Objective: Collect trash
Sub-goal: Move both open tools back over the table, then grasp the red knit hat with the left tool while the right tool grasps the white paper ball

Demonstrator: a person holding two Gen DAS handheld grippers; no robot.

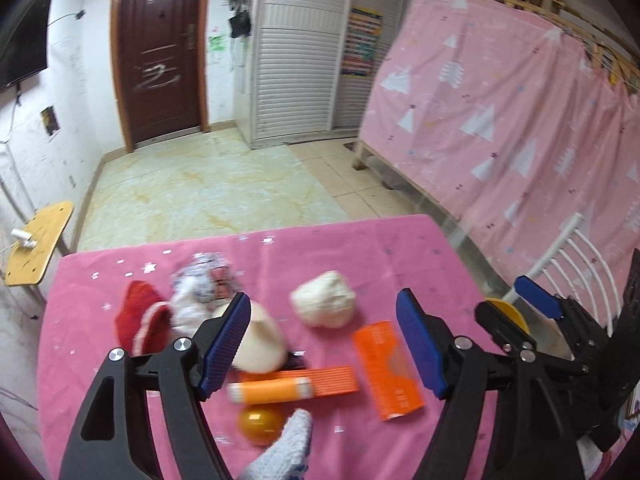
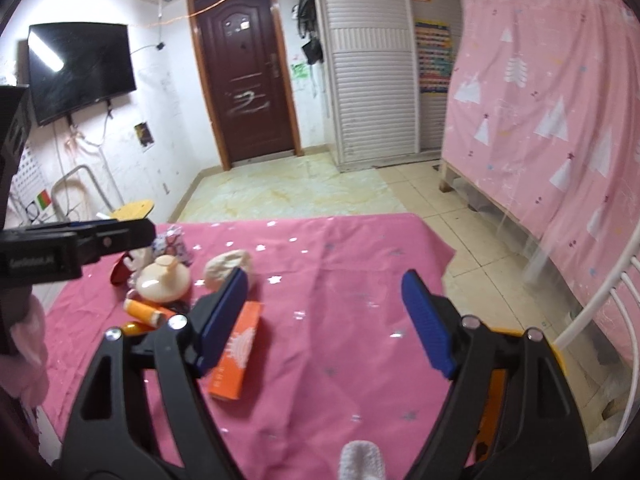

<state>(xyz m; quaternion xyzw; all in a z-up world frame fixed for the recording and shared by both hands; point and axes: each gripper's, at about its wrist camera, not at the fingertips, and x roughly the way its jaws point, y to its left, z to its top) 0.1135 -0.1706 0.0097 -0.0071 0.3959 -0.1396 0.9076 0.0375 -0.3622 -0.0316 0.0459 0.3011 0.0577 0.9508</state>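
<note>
Trash lies on the pink tablecloth (image 1: 360, 248): a crumpled white paper ball (image 1: 324, 300), an orange box (image 1: 388, 372), an orange tube (image 1: 272, 390), a flat orange carton (image 1: 332, 380), an amber ball (image 1: 260, 424), a cream pot (image 1: 260, 340), a red wrapper (image 1: 140, 316) and crinkled plastic (image 1: 200, 284). My left gripper (image 1: 320, 344) is open, hovering above the orange pieces. My right gripper (image 2: 324, 320) is open and empty over the cloth, its left finger beside the orange box (image 2: 236, 352). The paper ball (image 2: 228, 266) and cream pot (image 2: 162, 280) lie further left.
A white chair back (image 1: 568, 256) stands at the table's right edge, with a yellow object (image 1: 508, 312) near it. A pink-curtained bed frame (image 1: 520, 112) lines the right side. A yellow stool (image 1: 40, 244) is at left. Tiled floor (image 1: 224, 184) lies beyond the table.
</note>
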